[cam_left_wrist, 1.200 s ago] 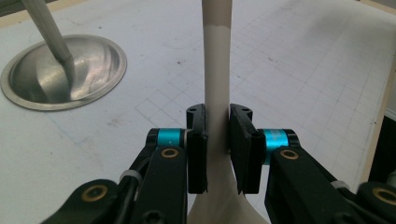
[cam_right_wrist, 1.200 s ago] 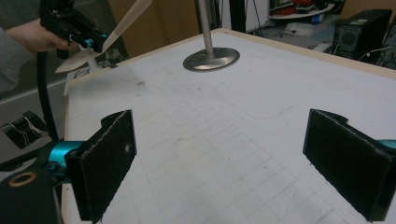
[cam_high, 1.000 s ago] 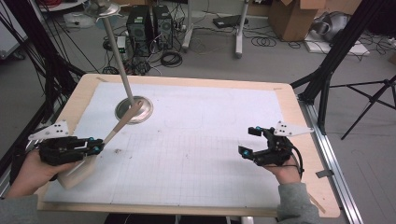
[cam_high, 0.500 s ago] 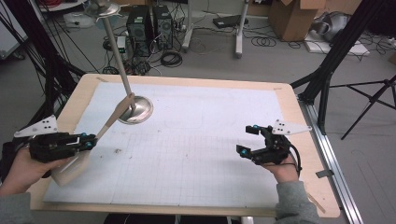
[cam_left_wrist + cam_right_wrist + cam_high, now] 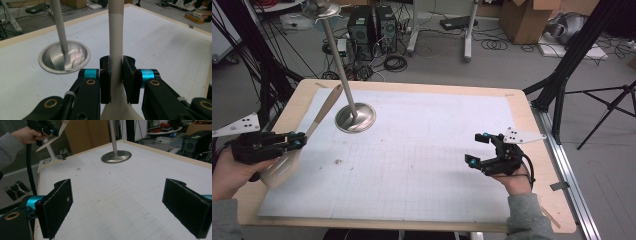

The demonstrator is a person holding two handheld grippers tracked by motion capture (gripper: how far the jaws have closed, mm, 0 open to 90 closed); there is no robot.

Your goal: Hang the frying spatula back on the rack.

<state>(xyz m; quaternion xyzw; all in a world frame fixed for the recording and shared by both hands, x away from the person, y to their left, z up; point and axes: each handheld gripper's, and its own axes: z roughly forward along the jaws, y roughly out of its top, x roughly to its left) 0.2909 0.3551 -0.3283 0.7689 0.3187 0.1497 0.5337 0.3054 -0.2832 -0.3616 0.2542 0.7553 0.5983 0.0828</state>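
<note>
Beige matte shoehorn (image 5: 116, 37), slim neck clamped by left hand-held gripper (image 5: 116, 82), polished steel domed stand base (image 5: 355, 118), white gridded surface (image 5: 422, 165), right hand-held gripper (image 5: 120, 207) gaping empty.

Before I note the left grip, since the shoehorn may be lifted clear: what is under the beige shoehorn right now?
Under the shoehorn, clamped in the left gripper, lies the white mat. Its wide end hides the mat beneath and part of the hand.
</note>
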